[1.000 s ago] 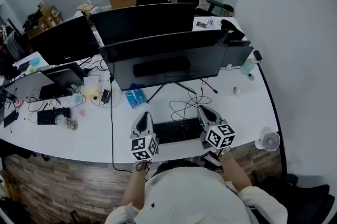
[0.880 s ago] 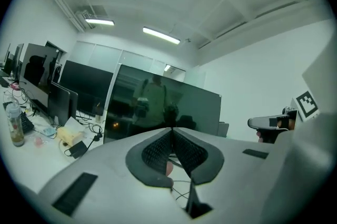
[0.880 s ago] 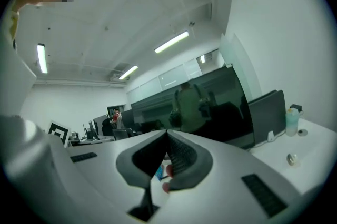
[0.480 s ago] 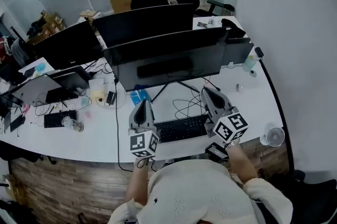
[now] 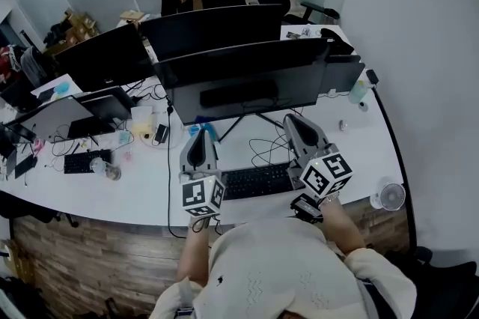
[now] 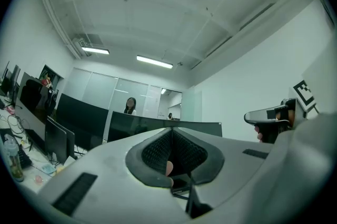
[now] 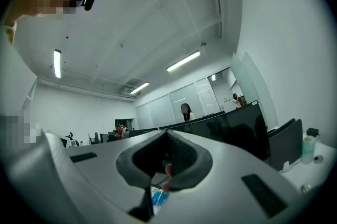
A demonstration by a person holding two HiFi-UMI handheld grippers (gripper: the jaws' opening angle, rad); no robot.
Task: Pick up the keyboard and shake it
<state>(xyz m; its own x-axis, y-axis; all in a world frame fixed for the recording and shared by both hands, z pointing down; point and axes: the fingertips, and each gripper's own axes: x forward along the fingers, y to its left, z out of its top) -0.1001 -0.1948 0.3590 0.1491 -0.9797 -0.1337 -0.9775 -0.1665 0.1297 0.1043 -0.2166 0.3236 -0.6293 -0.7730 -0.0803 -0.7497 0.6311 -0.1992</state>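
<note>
Keyboard [image 5: 254,181] before monitor [image 5: 247,85]; fan [image 5: 391,196] far right

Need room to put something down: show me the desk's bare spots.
Bare: the desk right of the near keyboard, up to the small fan; also the front strip between it and the far-left keyboard. Crowded: cables under the monitors.

Dark monitors [image 5: 247,78] along a white desk [image 5: 142,190] (cables [image 5: 266,149] beneath them), small fan [image 5: 391,196] at its right end.
</note>
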